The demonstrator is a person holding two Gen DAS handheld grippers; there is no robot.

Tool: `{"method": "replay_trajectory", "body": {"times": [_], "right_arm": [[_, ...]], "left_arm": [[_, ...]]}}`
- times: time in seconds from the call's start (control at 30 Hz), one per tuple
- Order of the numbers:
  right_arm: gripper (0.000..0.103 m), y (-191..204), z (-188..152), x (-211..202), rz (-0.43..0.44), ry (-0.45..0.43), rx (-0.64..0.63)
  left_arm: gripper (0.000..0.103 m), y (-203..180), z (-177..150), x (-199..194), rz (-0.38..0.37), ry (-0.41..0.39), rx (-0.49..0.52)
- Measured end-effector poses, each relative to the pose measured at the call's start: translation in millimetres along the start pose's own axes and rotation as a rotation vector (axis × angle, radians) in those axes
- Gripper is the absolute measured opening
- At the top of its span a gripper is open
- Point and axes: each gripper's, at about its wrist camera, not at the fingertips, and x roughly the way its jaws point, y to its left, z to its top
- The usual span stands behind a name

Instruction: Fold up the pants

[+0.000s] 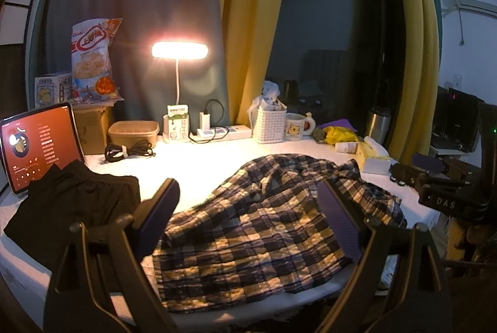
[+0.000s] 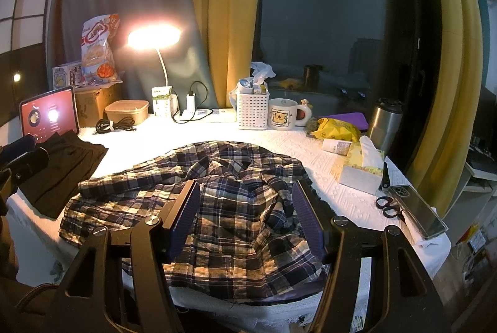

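Observation:
Crumpled plaid pants [image 1: 257, 227] lie in a loose heap on the white-covered table [image 1: 202, 159]; they also show in the right wrist view [image 2: 223, 202]. My left gripper [image 1: 248, 187] is open and empty, hovering above the near left part of the pants. My right gripper [image 2: 245, 187] is open and empty, hovering above the near middle of the pants. The right gripper also shows at the right edge of the left wrist view [image 1: 435, 181]. A folded black garment [image 1: 71, 209] lies at the table's left, also visible in the right wrist view [image 2: 62, 168].
A tablet [image 2: 49, 114], snack bag [image 2: 98, 49], lamp [image 2: 153, 36], cable coil [image 2: 115, 125], container [image 2: 127, 111], power strip [image 2: 205, 115], white basket [image 2: 252, 109] and mug [image 2: 284, 114] line the back. A tissue box [image 2: 362, 167], steel flask [image 2: 383, 122], scissors [image 2: 388, 205] and phone [image 2: 419, 210] sit at right.

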Motion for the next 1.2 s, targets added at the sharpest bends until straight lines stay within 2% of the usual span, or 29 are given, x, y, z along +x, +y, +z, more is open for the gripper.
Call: {"method": "replay_trajectory", "body": {"times": [0.97, 1.2], "right_arm": [[0.065, -0.1, -0.2, -0.5, 0.001, 0.001, -0.002], [0.065, 4.1, -3.3, 5.7, 0.029, 0.005, -0.004]], "left_arm": [[0.091, 1.1, 1.8, -3.2, 0.003, -0.004, 0.0], [0.091, 0.2, 4.4, 3.2, -0.005, 0.017, 0.02]]}}
